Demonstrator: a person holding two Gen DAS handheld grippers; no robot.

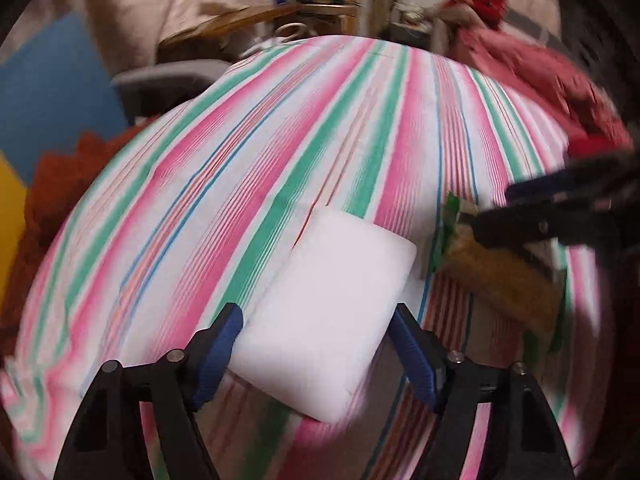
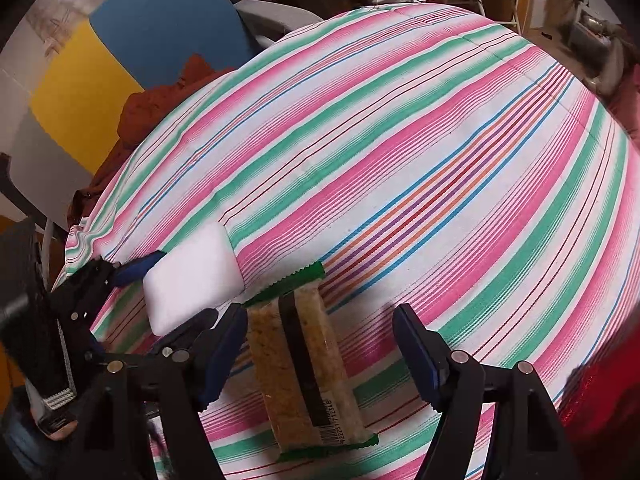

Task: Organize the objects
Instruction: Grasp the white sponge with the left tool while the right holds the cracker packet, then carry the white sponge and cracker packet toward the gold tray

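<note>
— Between the left claw (image 1: pixel 316 330)'s blue fingers (image 1: pixel 224 344), what sits there?

— A white foam block (image 1: pixel 324 312); both fingers lie along its sides, so the left claw looks clamped on it, above the striped cloth (image 1: pixel 280 140) covering the surface.

— And the right claw (image 2: pixel 320 336)?

— Spread wide, holding nothing. A snack bar (image 2: pixel 304 364) in a clear wrapper with green ends lies on the cloth between its fingers, nearer the left finger (image 2: pixel 224 352), touching neither that I can tell.

— Farther out?

— Just left of the right claw, the foam block (image 2: pixel 192 276) and left claw (image 2: pixel 132 272). Beyond the cloth, blurred furniture and a person in red (image 1: pixel 484 0).
</note>
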